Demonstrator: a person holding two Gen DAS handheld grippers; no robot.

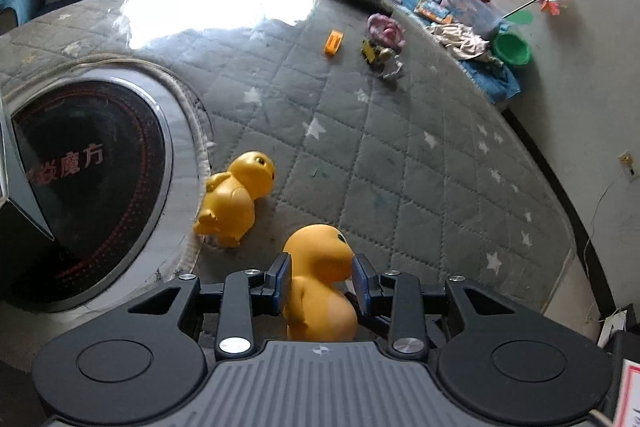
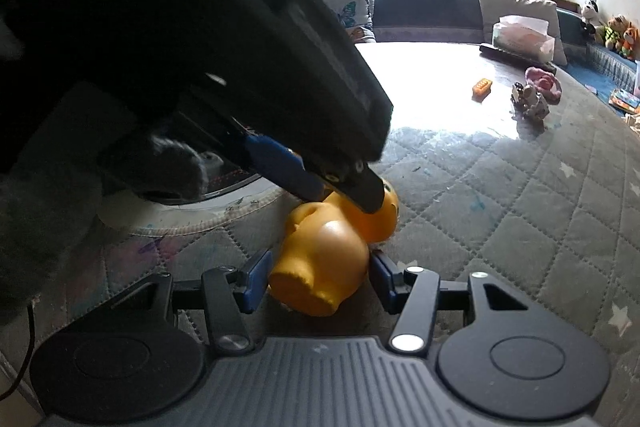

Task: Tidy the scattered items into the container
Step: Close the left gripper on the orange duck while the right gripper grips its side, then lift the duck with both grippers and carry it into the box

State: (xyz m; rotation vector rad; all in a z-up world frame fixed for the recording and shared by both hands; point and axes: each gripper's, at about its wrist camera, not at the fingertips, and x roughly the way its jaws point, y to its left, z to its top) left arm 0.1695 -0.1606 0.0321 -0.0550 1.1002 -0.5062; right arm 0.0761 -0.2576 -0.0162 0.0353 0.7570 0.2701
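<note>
A grey quilted mat [image 1: 400, 167] with white stars fills the left wrist view. At nine o'clock on it sits the container [image 1: 170, 155], a big round black tub with a silver rim and red lettering inside.

The left gripper [image 1: 322, 281] reaches in from six o'clock. Its blue pads sit against both sides of the near duck [image 1: 320, 259], clamped about its neck, with the plump yellow body bulging back toward the camera. The duck is outside the tub, on the mat at the tub's four o'clock.

In the right wrist view the right gripper [image 2: 316, 281] also comes from six o'clock. Its jaws stand apart, one on each side of the same duck's body with a sliver of gap, and the left gripper's dark fingertip crosses the duck's head at twelve o'clock.

The far duck [image 1: 236, 199] stands on the mat just beside the tub's rim, at ten o'clock from the near one and apart from it.

Well off at twelve o'clock lie an orange block [image 1: 333, 43] and a small toy heap [image 1: 378, 53].
</note>
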